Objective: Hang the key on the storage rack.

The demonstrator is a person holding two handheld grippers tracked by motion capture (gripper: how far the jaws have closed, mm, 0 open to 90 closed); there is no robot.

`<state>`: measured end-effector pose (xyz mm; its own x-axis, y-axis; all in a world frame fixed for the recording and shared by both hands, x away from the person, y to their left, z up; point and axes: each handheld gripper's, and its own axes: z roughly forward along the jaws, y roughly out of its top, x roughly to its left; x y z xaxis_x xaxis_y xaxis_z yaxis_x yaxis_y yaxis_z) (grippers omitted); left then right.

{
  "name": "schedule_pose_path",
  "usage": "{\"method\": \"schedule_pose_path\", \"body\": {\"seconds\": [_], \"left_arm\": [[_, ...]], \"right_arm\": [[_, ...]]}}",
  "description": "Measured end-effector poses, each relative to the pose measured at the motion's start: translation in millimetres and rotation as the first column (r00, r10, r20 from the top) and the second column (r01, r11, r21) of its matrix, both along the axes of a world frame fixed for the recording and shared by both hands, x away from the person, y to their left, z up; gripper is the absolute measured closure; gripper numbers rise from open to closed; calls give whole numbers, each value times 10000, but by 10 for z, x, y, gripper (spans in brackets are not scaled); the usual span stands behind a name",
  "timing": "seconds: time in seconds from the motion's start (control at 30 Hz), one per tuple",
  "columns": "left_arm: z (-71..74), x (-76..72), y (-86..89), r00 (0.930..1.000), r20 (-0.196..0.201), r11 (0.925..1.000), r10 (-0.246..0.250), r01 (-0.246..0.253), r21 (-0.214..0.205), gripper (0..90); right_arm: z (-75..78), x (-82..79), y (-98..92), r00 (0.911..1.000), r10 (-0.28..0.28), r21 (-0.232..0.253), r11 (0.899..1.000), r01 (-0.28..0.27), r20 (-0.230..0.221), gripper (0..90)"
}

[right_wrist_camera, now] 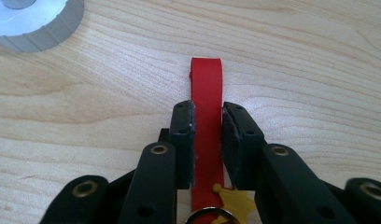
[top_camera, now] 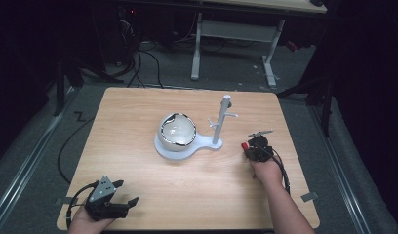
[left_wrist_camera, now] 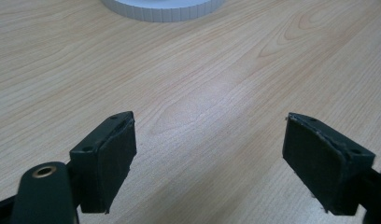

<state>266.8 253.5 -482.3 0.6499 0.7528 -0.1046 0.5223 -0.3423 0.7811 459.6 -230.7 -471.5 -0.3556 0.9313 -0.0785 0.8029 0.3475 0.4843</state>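
Observation:
A red strap (right_wrist_camera: 206, 84) with a yellow star charm (right_wrist_camera: 236, 201) and a metal ring lies flat on the wooden table. My right gripper (right_wrist_camera: 207, 126) is shut on this strap, one pad on each side. From the high view, the right gripper (top_camera: 251, 149) sits right of a white stand, the strap's red end (top_camera: 245, 146) poking out to its left. The stand has a round base (top_camera: 187, 150) and an upright post with pegs (top_camera: 220, 122). A white bowl-like ball with a dark rim (top_camera: 177, 130) rests on the base. My left gripper (top_camera: 127, 191) stands open and empty at the near left corner.
The stand's ribbed base edge (left_wrist_camera: 163, 9) lies far ahead of the left gripper (left_wrist_camera: 209, 154), and its rim (right_wrist_camera: 34, 23) sits up left of the right gripper. Another table's white legs (top_camera: 270, 53) and floor cables (top_camera: 138, 63) lie beyond the far edge.

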Motion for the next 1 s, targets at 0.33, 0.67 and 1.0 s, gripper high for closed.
{"method": "schedule_pose_path", "body": {"seconds": [0.33,0.67,1.0], "left_arm": [[0,-4,-18,10000,-1,10000,-57,57,51,182],[-4,-1,-26,10000,-10,9999,-62,62,89,182],[8,-5,-42,9999,31,9998,-141,140,119,183]], "right_arm": [[311,-115,58,9963,856,164,9962,-857,66,751],[1084,-193,138,9714,2317,-202,9723,-2330,-518,854],[1466,-229,201,9524,2837,-852,9521,-2936,-1117,848]]}}
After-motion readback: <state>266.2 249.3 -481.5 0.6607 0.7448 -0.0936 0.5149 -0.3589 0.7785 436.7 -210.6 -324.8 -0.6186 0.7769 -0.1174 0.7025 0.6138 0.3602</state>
